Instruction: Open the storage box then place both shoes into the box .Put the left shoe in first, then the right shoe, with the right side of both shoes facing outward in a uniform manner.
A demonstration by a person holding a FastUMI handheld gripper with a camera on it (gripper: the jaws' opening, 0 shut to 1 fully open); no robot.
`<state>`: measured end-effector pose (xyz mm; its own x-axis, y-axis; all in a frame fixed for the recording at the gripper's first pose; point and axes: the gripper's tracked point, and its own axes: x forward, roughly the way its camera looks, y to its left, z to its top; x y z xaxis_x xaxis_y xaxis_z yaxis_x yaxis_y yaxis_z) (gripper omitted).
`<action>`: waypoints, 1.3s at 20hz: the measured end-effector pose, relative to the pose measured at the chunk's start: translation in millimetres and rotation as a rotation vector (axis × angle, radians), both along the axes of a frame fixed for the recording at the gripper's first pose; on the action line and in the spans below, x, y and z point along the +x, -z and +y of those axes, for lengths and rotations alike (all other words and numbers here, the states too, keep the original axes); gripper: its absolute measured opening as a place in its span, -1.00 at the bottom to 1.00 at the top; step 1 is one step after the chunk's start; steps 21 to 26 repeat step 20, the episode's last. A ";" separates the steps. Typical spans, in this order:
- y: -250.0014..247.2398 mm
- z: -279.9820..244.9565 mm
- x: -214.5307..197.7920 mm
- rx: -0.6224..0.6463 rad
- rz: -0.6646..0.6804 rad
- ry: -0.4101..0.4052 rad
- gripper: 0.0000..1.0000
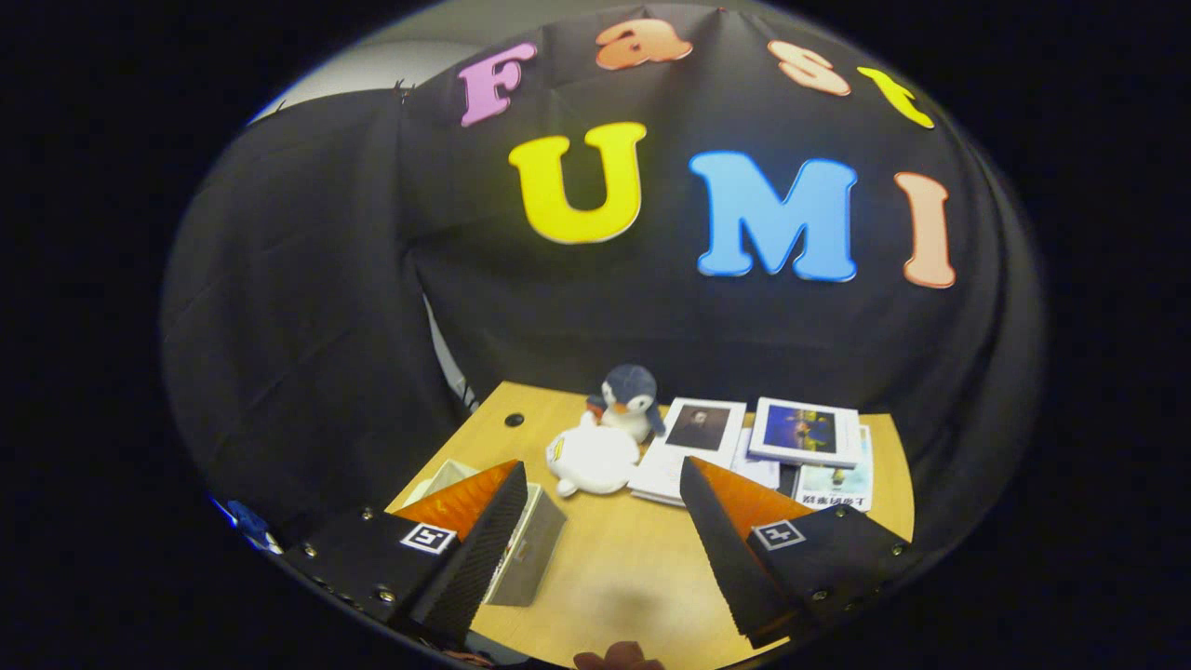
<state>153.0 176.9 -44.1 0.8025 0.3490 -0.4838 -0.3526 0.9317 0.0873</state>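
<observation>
My jaws (603, 535) stand wide apart with nothing between them, held above the wooden worktop (633, 558). Through the gap I look down on a bare stretch of the wood. Each finger carries a small square marker on its upper face.

Just beyond and partly under my left finger lies a box (526, 549) with a greyish side wall and a pale top. I take it to be the storage box, though my finger covers much of it and I cannot tell whether its lid is on or off. It sits near the left edge of the worktop.

Farther off, a little left of the middle of the gap, a white plush toy (594, 459) lies on its side. Right behind it, touching or nearly so, a small penguin toy (629, 400) stands upright with a dark blue-grey head and a white belly.

To the right of the toys, a spread of printed matter lies flat on the worktop. A white booklet (693, 447) with a dark portrait on its cover is nearest the plush. To its right lies a white-framed picture (806, 432) in blue tones, overlapping some other sheets. Under that, close to my right finger's tip, is a paper (837, 489) with printed text.

A small dark round spot (514, 420) marks the far left part of the worktop.

At the very near edge, below my fingers, a bit of a hand (619, 659) shows.

Black cloth hangs behind and to both sides of the worktop.
</observation>
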 end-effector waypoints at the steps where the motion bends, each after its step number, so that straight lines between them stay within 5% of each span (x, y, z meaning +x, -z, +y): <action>1: -13.0 -12.7 -3.5 0.019 -0.060 0.028 1.00; 8: -84.7 -96.2 -44.3 0.035 -0.384 0.257 0.99; 26: -76.7 -142.2 -70.8 0.052 -0.396 0.303 0.99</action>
